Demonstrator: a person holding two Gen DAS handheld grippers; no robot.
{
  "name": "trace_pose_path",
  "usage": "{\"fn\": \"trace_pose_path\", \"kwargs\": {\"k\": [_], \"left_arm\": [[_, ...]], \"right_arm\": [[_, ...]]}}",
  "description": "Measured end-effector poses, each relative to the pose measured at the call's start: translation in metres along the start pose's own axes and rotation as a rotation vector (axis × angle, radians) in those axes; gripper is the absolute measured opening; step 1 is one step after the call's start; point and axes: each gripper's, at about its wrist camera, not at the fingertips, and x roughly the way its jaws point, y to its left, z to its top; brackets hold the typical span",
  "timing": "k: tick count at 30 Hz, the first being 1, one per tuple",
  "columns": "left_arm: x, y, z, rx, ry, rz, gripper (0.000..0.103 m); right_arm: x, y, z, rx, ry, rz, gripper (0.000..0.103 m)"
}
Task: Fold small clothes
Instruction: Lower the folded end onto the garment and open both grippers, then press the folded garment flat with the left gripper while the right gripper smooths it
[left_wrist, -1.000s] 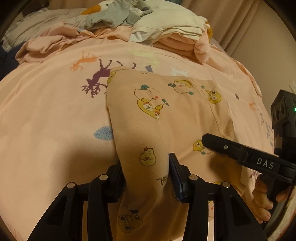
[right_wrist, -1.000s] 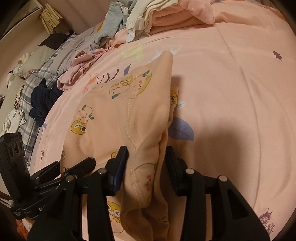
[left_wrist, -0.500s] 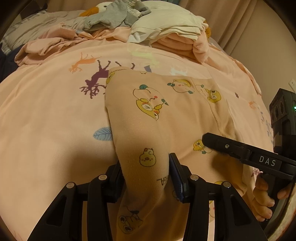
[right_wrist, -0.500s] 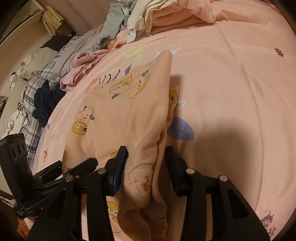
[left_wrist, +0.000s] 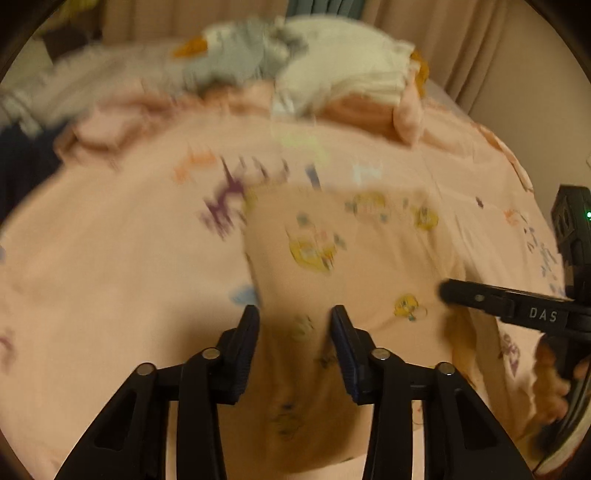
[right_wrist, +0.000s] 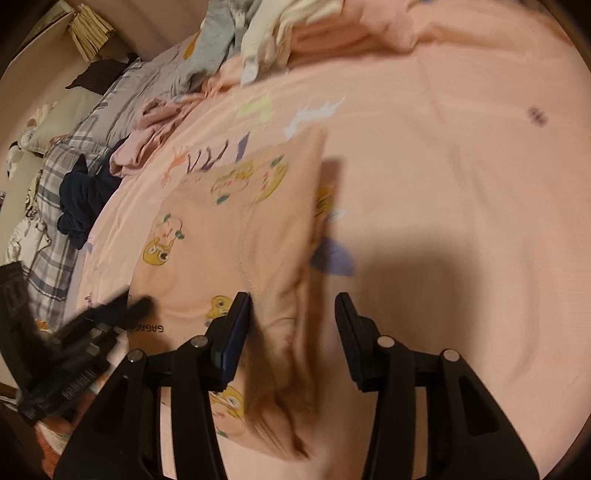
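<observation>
A small peach garment (left_wrist: 332, 240) printed with yellow cartoon ducks lies on the pink bed cover (left_wrist: 110, 277); its near edge is lifted off the bed. My left gripper (left_wrist: 293, 314) has a bunched fold of this edge between its pads, and its jaws are closing on it. My right gripper (right_wrist: 293, 299) is opening. The garment (right_wrist: 221, 229) still brushes its left pad, but a gap shows at the right pad. Each view shows the other gripper: the right one (left_wrist: 480, 297), the left one (right_wrist: 110, 314). The left wrist view is blurred.
A heap of grey, white and pink clothes (left_wrist: 332, 77) lies at the far side of the bed. A navy garment (right_wrist: 85, 199) and plaid bedding (right_wrist: 55, 229) lie at the left. Curtains (left_wrist: 480, 55) hang behind. A hand (left_wrist: 550, 380) holds the right gripper.
Both grippers have risen and lifted the garment's near edge. The right jaws have widened, so the cloth has come off the right pad. The left jaws have narrowed on their fold.
</observation>
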Motion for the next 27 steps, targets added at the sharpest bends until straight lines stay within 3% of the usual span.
{"fn": "trace_pose_path", "kwargs": {"k": [3, 7, 10, 13, 17, 20, 23, 27], "left_arm": [[-0.022, 0.003, 0.01, 0.003, -0.056, 0.0, 0.04], [-0.029, -0.015, 0.015, 0.037, -0.099, -0.001, 0.037], [-0.02, -0.032, 0.005, 0.079, -0.088, -0.01, 0.037], [-0.001, -0.042, -0.012, 0.117, -0.03, 0.001, 0.037], [0.028, -0.033, -0.032, 0.055, 0.068, -0.039, 0.037], [0.032, -0.036, -0.041, 0.094, 0.036, -0.01, 0.037], [0.029, -0.05, -0.049, 0.176, -0.002, 0.066, 0.037], [0.029, -0.055, -0.056, 0.207, -0.029, 0.109, 0.037]], "right_arm": [[-0.022, -0.005, 0.0, 0.009, -0.051, -0.046, 0.043], [-0.037, 0.004, 0.0, 0.009, -0.083, 0.043, 0.028], [-0.033, 0.024, -0.005, -0.052, -0.067, 0.099, 0.018], [-0.02, 0.034, -0.014, -0.071, -0.035, 0.106, 0.018], [0.002, 0.029, -0.026, -0.065, 0.025, 0.081, 0.015], [0.024, 0.014, -0.035, -0.031, 0.072, 0.074, 0.011], [0.022, 0.008, -0.042, -0.03, 0.029, 0.108, 0.011], [0.023, 0.02, -0.046, -0.099, 0.011, 0.051, 0.01]]}}
